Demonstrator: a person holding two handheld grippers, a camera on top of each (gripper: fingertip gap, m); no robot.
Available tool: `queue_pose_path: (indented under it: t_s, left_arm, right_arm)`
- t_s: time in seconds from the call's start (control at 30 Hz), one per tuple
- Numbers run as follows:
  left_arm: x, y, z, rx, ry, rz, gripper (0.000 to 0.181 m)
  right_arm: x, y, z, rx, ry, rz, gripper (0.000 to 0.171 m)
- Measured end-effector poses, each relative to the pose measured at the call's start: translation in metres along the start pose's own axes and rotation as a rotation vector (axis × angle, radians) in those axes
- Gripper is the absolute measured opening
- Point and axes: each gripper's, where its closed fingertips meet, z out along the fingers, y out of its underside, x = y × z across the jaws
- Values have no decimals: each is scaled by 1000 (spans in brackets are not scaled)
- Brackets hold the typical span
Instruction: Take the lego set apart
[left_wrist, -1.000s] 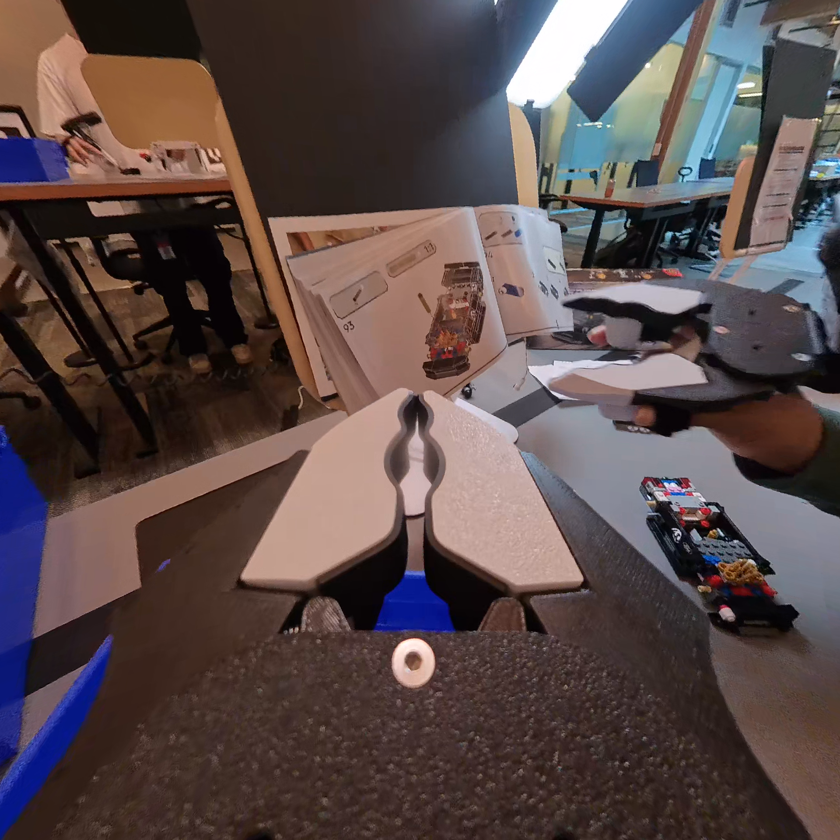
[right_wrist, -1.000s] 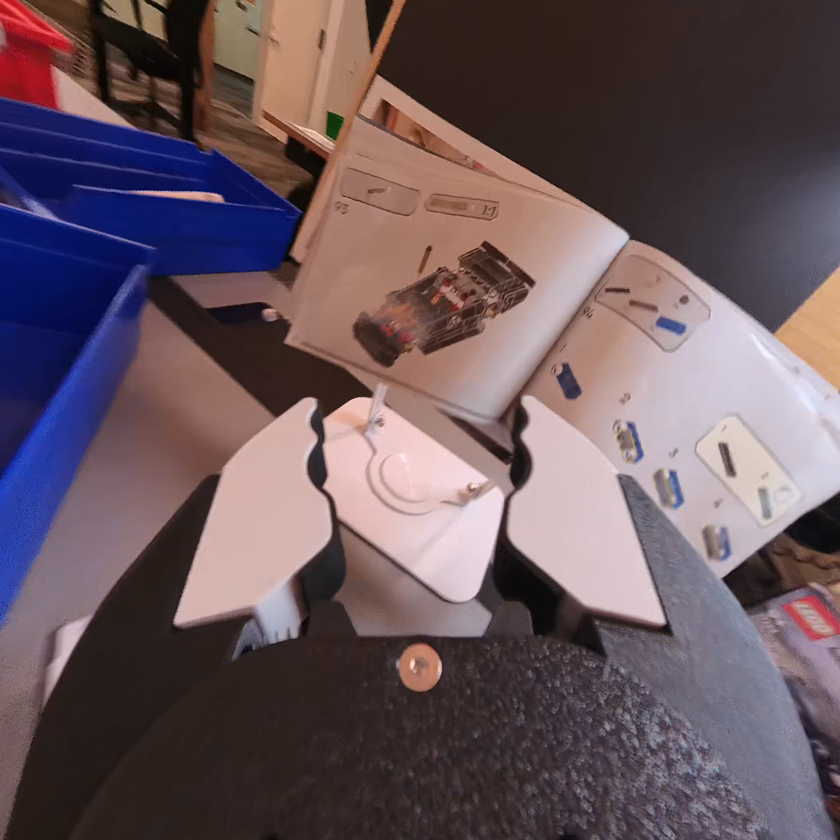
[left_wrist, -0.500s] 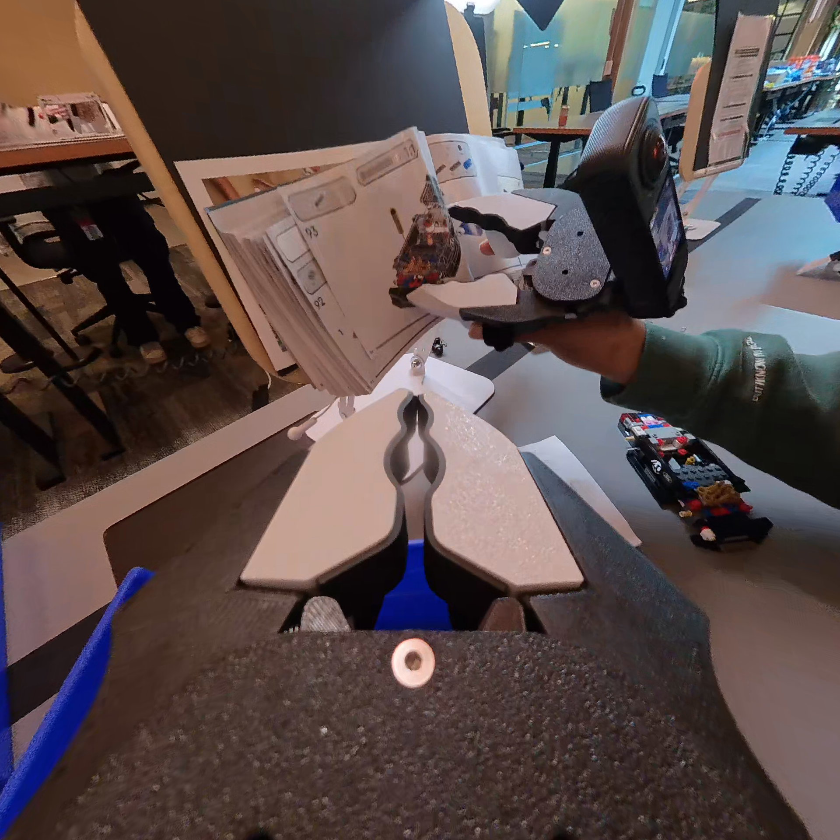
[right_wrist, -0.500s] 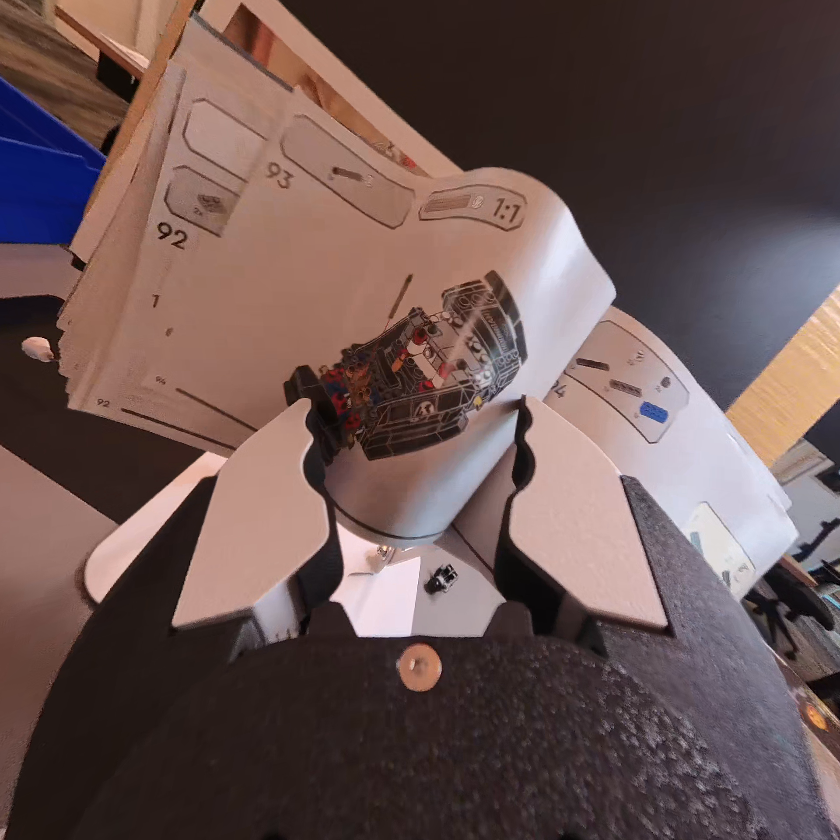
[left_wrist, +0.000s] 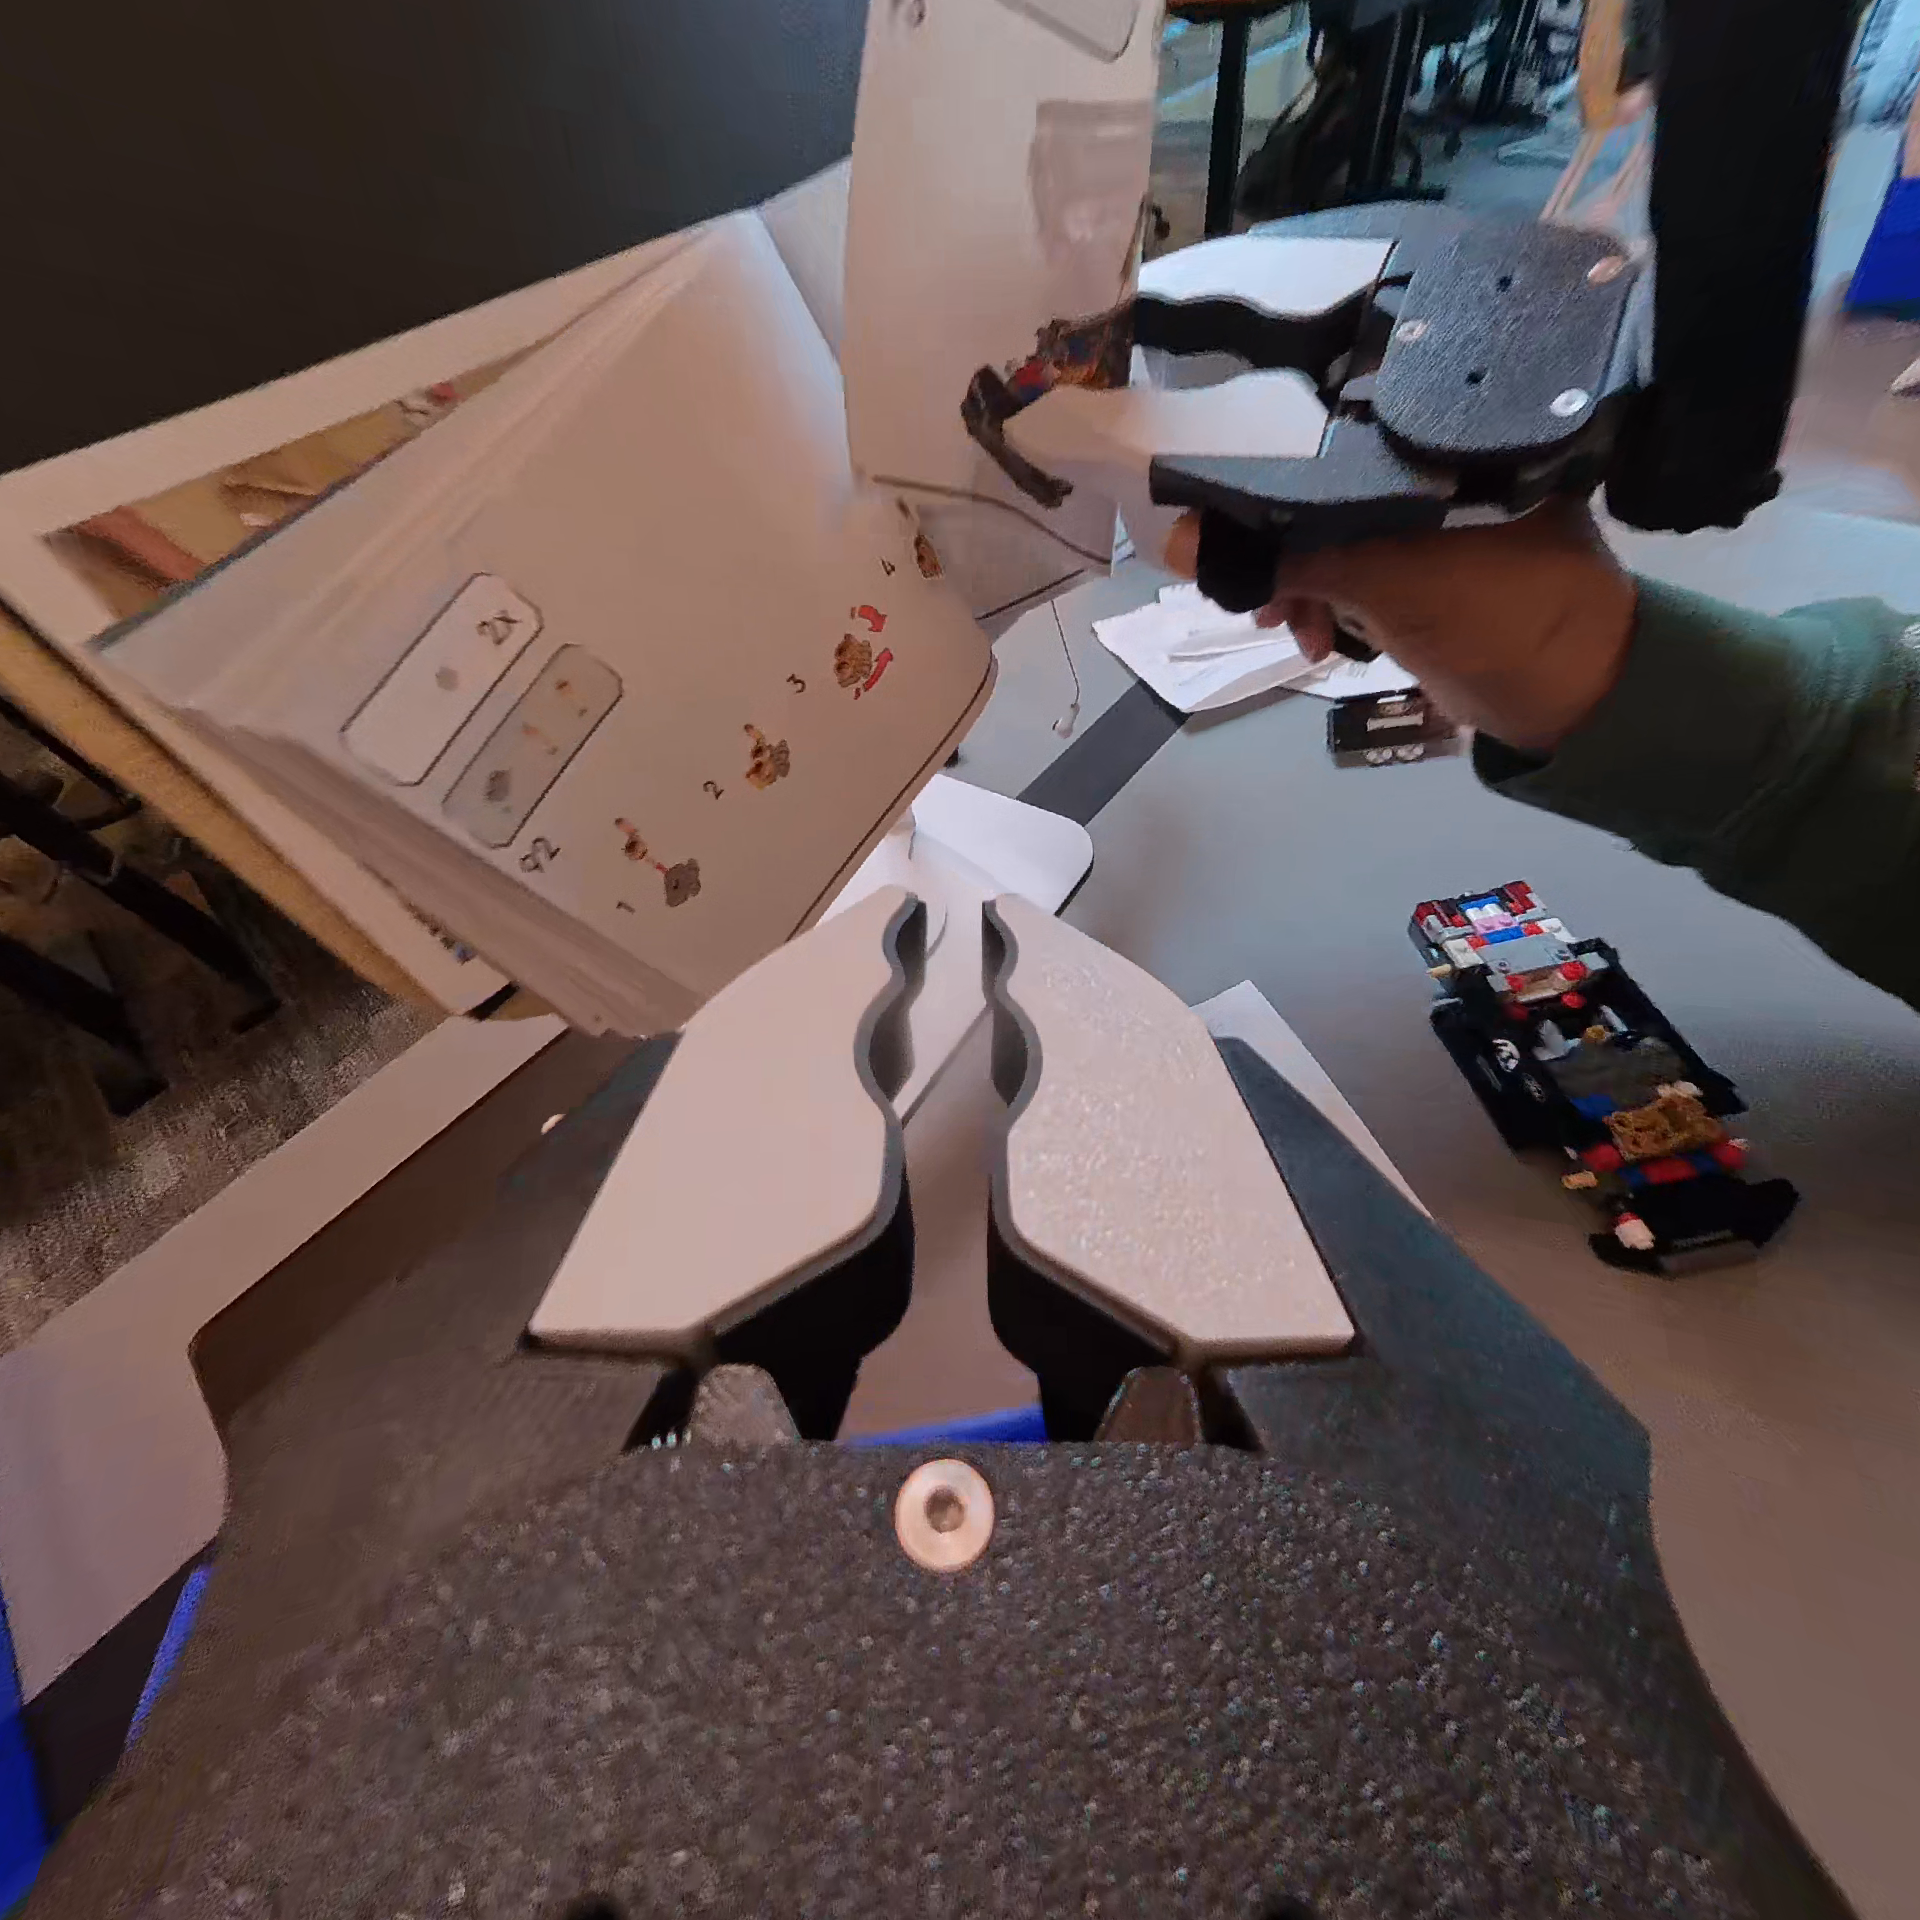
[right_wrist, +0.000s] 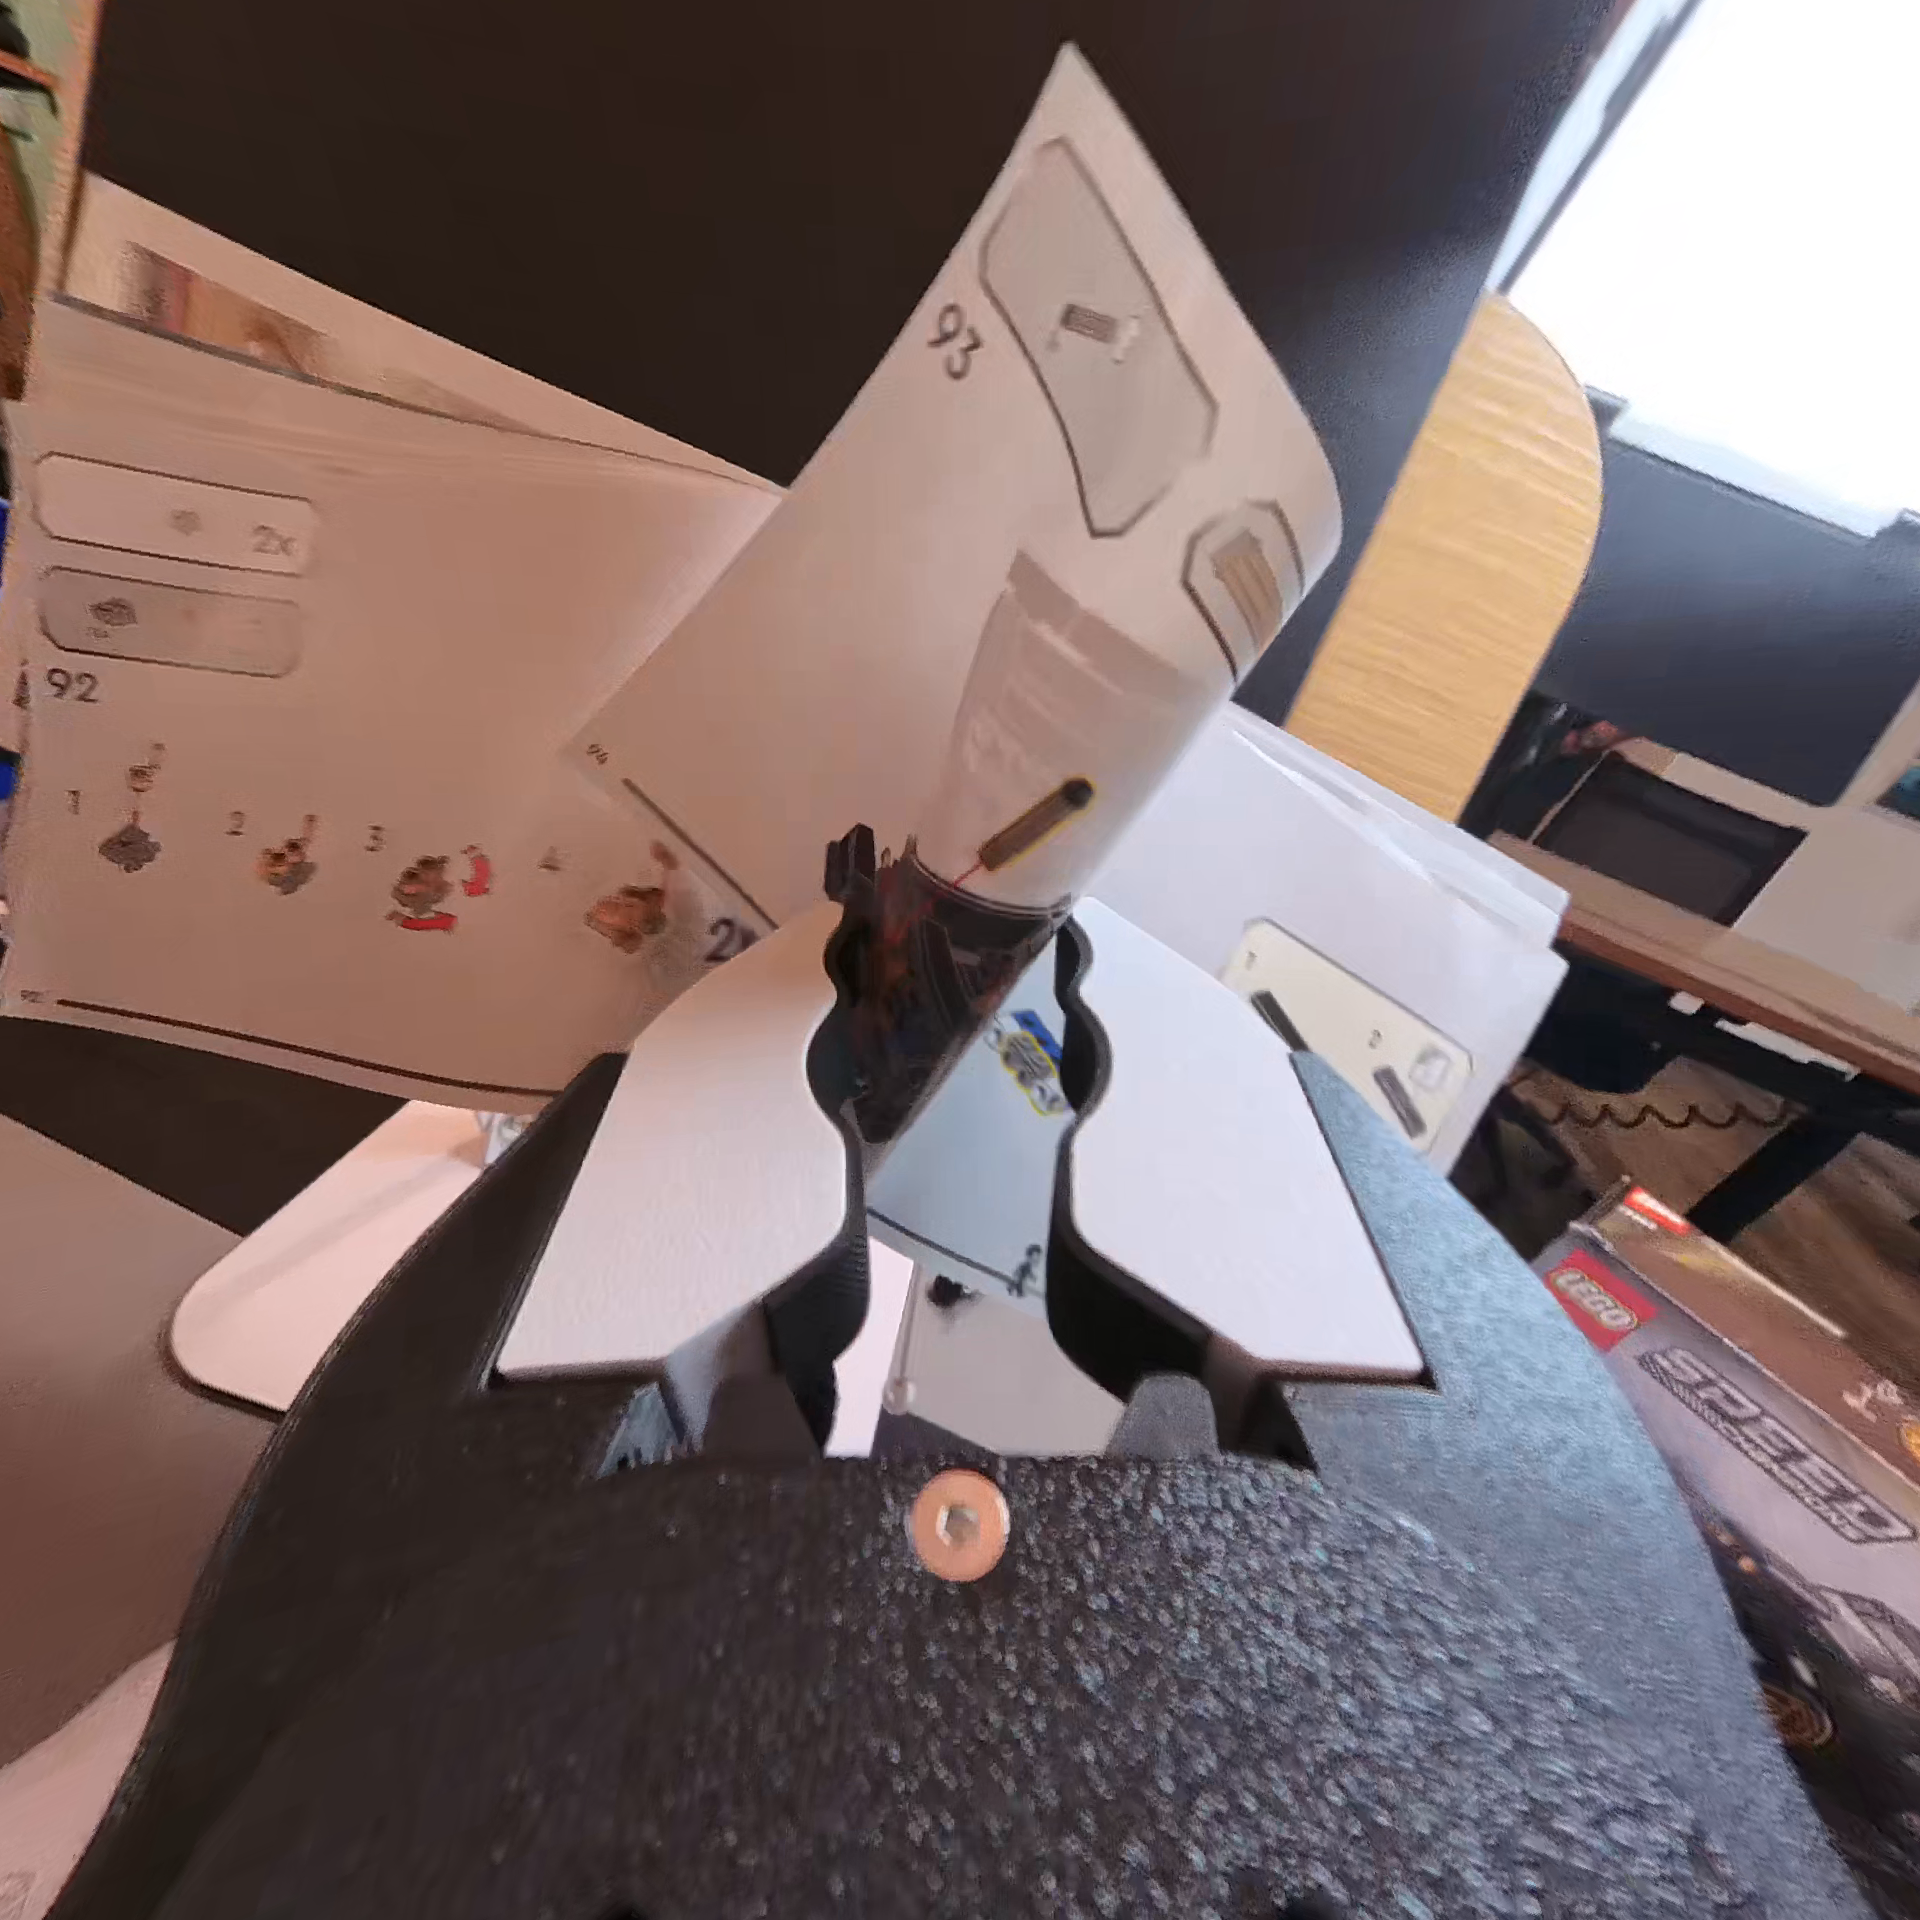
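The lego car (left_wrist: 1590, 1081), black with red and blue parts, lies on the grey table (left_wrist: 1299, 883) at the right, apart from both grippers. My left gripper (left_wrist: 943, 920) hovers in front of the instruction booklet (left_wrist: 582, 665) with its jaws slightly apart and nothing between them. My right gripper (right_wrist: 951, 956) is up at the booklet, with a curled page (right_wrist: 935, 582) running between its part-open jaws and lying against the left finger (right_wrist: 727, 1122). It also shows in the left wrist view (left_wrist: 1101, 353), lifting that page.
The booklet leans on a white stand (left_wrist: 1003, 847) before a dark panel (left_wrist: 416, 156). A lego box (right_wrist: 1714, 1382) lies at the right. A small black lego piece (left_wrist: 1387, 722) and loose papers (left_wrist: 1226, 644) lie beyond the car. A blue bin edge (left_wrist: 21, 1714) is at the left. About 20 centimeters separates my left fingertips from my right. The lego car (left_wrist: 1590, 1081) is about 30 centimeters from both grippers' fingertips.
My right gripper's jaws have narrowed around the page and carried it up and over to the right, baring the page beneath. My left gripper's jaws have parted slightly.
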Motion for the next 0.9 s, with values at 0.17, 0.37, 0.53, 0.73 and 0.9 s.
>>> queue_pose_path:
  t_s: [0.17, 0.37, 0.53, 0.73, 0.9]
  left_arm:
    - [0, -2, 61, -95, -75, 117, 11]
    - [16, -39, 134, -93, -121, 233, 8]
    - [36, -60, 186, -130, -144, 339, 0]
    - [23, -54, 211, -204, -217, 351, 0]
    - [19, -57, 215, -193, -208, 346, 0]
  right_arm:
    - [31, 16, 0, -29, -2, 116, 33]
    - [68, 35, -3, -57, 21, 149, 33]
    - [107, 60, -16, -94, 63, 218, 32]
    - [137, 65, -61, 34, 101, 334, 29]
    - [68, 27, -69, 168, -181, 170, 15]
